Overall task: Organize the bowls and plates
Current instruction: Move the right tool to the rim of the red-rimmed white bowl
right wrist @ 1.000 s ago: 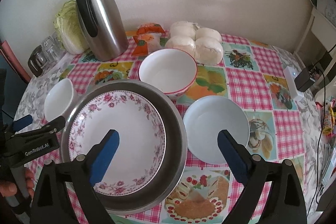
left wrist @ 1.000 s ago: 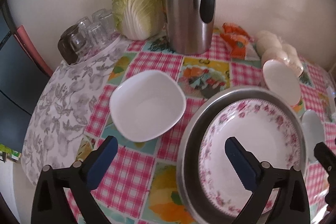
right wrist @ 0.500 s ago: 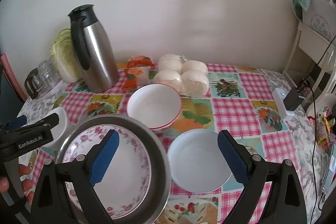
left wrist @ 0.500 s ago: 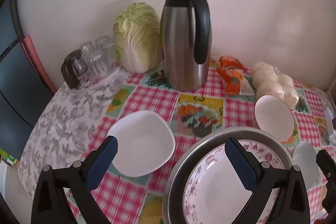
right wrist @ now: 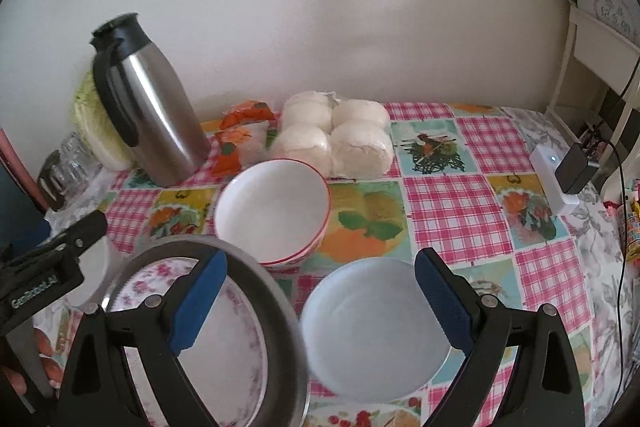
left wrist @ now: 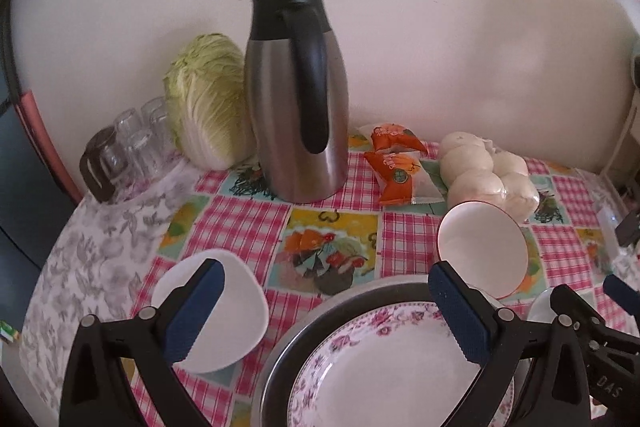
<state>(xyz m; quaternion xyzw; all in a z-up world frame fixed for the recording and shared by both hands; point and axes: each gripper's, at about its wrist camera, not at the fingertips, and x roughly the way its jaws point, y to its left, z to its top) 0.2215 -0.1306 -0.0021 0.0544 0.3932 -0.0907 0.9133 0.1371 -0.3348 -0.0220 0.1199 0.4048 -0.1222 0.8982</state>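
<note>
Grippers: left gripper (left wrist: 326,311) and right gripper (right wrist: 318,297) both spread wide, holding nothing
Plate: floral plate (left wrist: 384,371) sitting in metal pan (right wrist: 280,307)
Bowl: red-rimmed bowl (right wrist: 272,211) just behind pan

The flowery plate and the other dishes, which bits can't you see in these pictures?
- Flowery plate: its near edge is cut off by the bottom of the left wrist view, and the left gripper fingers cover parts.
- Metal pan: blurred in the right wrist view, partly behind the right gripper.
- Square white bowl: one finger hides its middle in the left wrist view.
- Glasses: too small to count.
</note>
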